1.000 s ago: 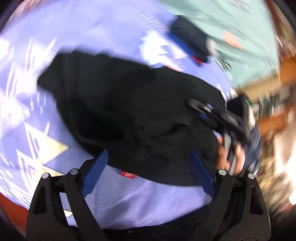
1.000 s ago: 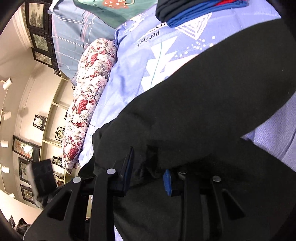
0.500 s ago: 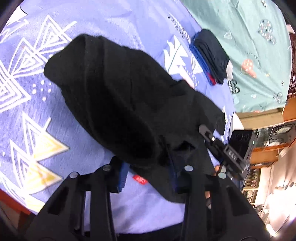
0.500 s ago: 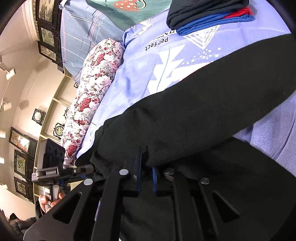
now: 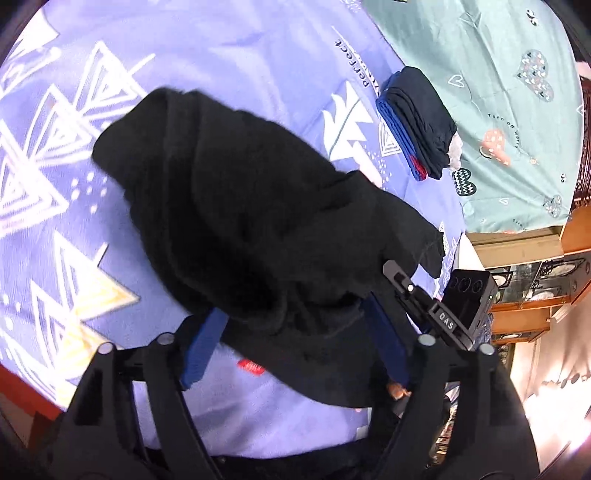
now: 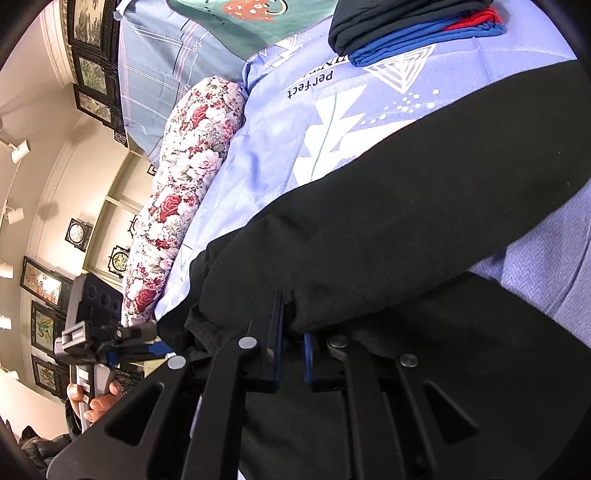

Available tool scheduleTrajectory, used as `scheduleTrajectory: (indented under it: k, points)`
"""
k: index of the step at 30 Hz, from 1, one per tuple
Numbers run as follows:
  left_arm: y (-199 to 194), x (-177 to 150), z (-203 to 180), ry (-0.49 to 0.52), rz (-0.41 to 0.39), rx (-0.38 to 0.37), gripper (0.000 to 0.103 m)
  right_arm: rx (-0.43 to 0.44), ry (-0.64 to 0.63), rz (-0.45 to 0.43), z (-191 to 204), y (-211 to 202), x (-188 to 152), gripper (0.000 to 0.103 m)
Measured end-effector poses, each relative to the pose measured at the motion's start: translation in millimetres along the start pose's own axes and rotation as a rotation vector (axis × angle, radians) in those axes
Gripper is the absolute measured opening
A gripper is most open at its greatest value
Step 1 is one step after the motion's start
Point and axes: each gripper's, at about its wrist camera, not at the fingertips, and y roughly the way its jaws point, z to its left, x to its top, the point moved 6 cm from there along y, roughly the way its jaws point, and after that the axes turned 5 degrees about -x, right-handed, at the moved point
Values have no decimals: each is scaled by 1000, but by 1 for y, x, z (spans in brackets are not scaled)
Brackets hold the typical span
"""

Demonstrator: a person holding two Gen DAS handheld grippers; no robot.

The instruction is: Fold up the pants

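The blue fingers of the left gripper stand spread and are opening, with a bunched fold of the black pants lying between them but neither pad pressing on it; the pants sprawl in a rumpled heap across the lilac bedspread with its white triangle print; a small red tag shows on the sheet just under the hem, between the fingers. Beyond the heap, well apart, sits a folded stack of dark, blue and red clothes at the border of a green sheet. To the right, the right gripper reaches into the edge of the pants (its tips are buried in the cloth).

From the right wrist, the fingers of the right gripper are pressed nearly together, pinching a thin edge of the pants; the black cloth fills the foreground and hides most of the bedspread on that side. A floral pillow lies along the far edge of the bed; the folded stack is at the top; the left gripper, gripped by a hand, stands at lower left against a wall of framed pictures.
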Motion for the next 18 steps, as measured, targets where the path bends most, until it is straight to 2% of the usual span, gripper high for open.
scheduleTrajectory:
  k: [2, 3, 4, 5, 6, 7, 10, 14, 18]
  points:
    - [10, 6, 8, -28, 15, 4, 77, -1, -2, 2, 0, 1, -1, 10]
    - [15, 7, 9, -35, 21, 1, 73, -3, 2, 1, 0, 1, -1, 10]
    - [19, 9, 9, -26, 22, 5, 59, -3, 1, 1, 0, 0, -1, 10]
    - [22, 11, 7, 0, 20, 10, 50, -3, 0, -1, 0, 0, -1, 10]
    - [24, 12, 3, 20, 26, 2, 27, -4, -1, -2, 1, 0, -1, 10]
    - [24, 14, -2, 40, 32, -11, 22, -4, -4, -4, 1, -1, -1, 10]
    - [5, 35, -20, 121, -20, -13, 20, 13, -35, -16, 7, -5, -1, 8]
    - [-21, 65, -38, 196, -61, -46, 20, 78, -108, -75, 34, -25, 2, 8]
    - [-33, 84, -49, 338, -9, -53, 21, 103, -209, -97, 82, -43, -10, 8]
